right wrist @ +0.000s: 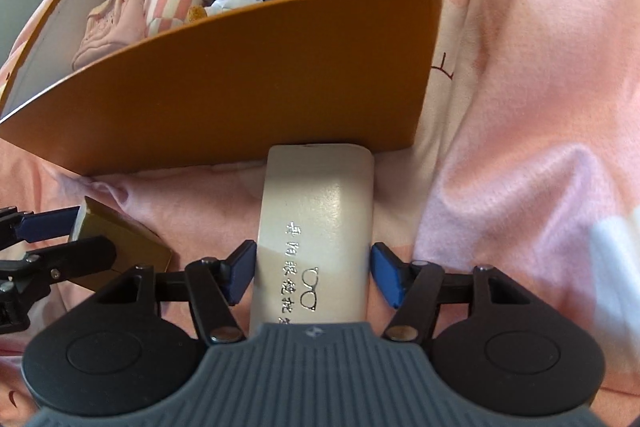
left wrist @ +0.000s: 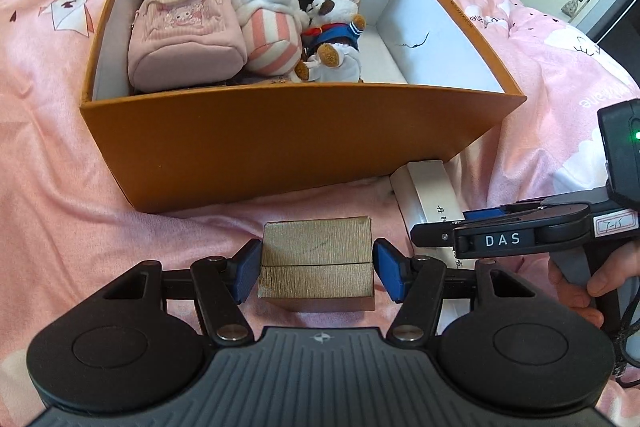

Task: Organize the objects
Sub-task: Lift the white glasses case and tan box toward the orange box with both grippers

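A small gold box (left wrist: 316, 239) lies on the pink bedspread between the blue pads of my left gripper (left wrist: 318, 269). The pads stand close against its two sides and I see no squeeze. From the right wrist view the same gold box (right wrist: 124, 247) shows at lower left with the left gripper (right wrist: 60, 235) around it. A white glasses case (right wrist: 320, 195) lies lengthwise between the pads of my right gripper (right wrist: 314, 267), with a thin gap on each side. Its far end touches the orange box (right wrist: 240, 75).
The open orange box (left wrist: 280, 147) holds a pink pouch (left wrist: 184, 31), a striped plush (left wrist: 268, 27) and a bear plush (left wrist: 332, 31); its right part is bare white floor. A hand (left wrist: 580, 291) holds the right gripper (left wrist: 440, 223). Bedspread folds rise at right.
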